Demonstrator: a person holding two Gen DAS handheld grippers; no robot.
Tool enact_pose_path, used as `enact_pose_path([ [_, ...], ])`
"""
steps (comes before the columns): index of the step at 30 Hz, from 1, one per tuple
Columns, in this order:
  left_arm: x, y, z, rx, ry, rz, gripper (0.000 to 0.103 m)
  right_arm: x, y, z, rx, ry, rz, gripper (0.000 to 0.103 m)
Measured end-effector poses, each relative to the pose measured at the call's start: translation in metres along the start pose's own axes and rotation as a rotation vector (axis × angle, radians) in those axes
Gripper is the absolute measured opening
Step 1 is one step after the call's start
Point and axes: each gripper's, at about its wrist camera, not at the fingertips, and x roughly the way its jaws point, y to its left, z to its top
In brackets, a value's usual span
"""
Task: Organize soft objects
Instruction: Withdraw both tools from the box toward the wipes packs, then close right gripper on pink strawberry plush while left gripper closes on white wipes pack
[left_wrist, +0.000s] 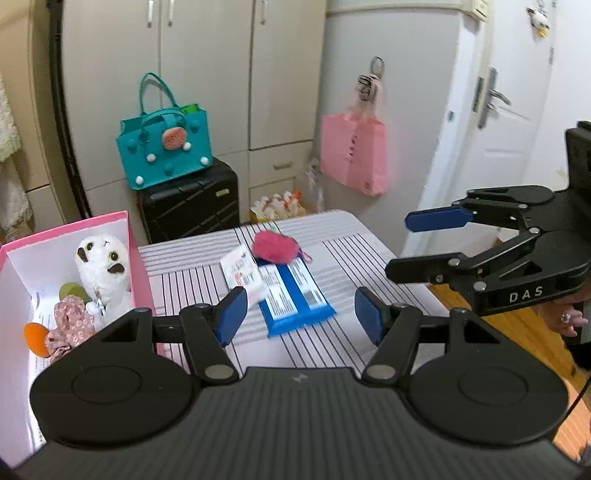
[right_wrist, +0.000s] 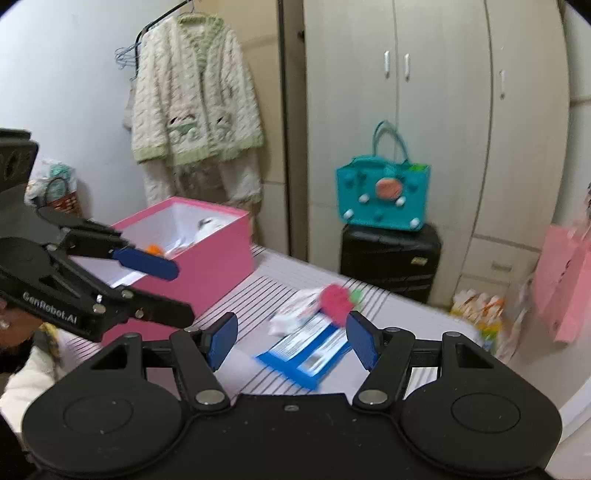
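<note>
A pink fluffy pom-pom (left_wrist: 275, 247) (right_wrist: 334, 299) lies on the striped table (left_wrist: 184, 280), at the far end of a blue wipes pack (left_wrist: 295, 295) (right_wrist: 306, 354), with a small white packet (left_wrist: 242, 273) beside them. At the left, the pink box (left_wrist: 66, 225) (right_wrist: 218, 266) holds a white plush toy (left_wrist: 105, 269), a floral scrunchie (left_wrist: 70, 321) and an orange ball (left_wrist: 35, 338). My left gripper (left_wrist: 301, 315) (right_wrist: 181, 291) hovers open before the blue pack, holding nothing. My right gripper (right_wrist: 291, 341) (left_wrist: 399, 245) is open and empty, to the right of the pack.
A teal bag (left_wrist: 166, 147) sits on a black suitcase (left_wrist: 192, 203) behind the table. A pink bag (left_wrist: 354, 155) hangs by the door. A cardigan (right_wrist: 192, 103) hangs behind the box. The table's right edge (left_wrist: 388, 243) drops to wooden floor.
</note>
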Motion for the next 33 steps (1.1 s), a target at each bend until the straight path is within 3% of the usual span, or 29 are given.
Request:
enact_pose_path([
  [6,0.038,-0.004,0.004,-0.058,-0.015,0.054,0.064,0.019,-0.033,0.006,0.059,-0.064,-0.001,0.070],
  [13,0.086,0.005,0.003,-0.169,-0.004,0.131,0.064,0.061,-0.063,0.009,0.120,-0.034,0.072,0.070],
  [16,0.109,0.004,-0.003,-0.160,-0.032,0.271,0.064,0.085,-0.072,0.006,0.148,-0.005,0.108,0.070],
  [18,0.122,0.005,-0.005,-0.141,-0.020,0.301,0.063,0.099,-0.074,0.003,0.148,0.011,0.109,0.070],
  [33,0.169,0.037,-0.013,-0.379,0.012,0.291,0.062,0.174,-0.095,-0.009,0.245,0.083,0.207,0.069],
])
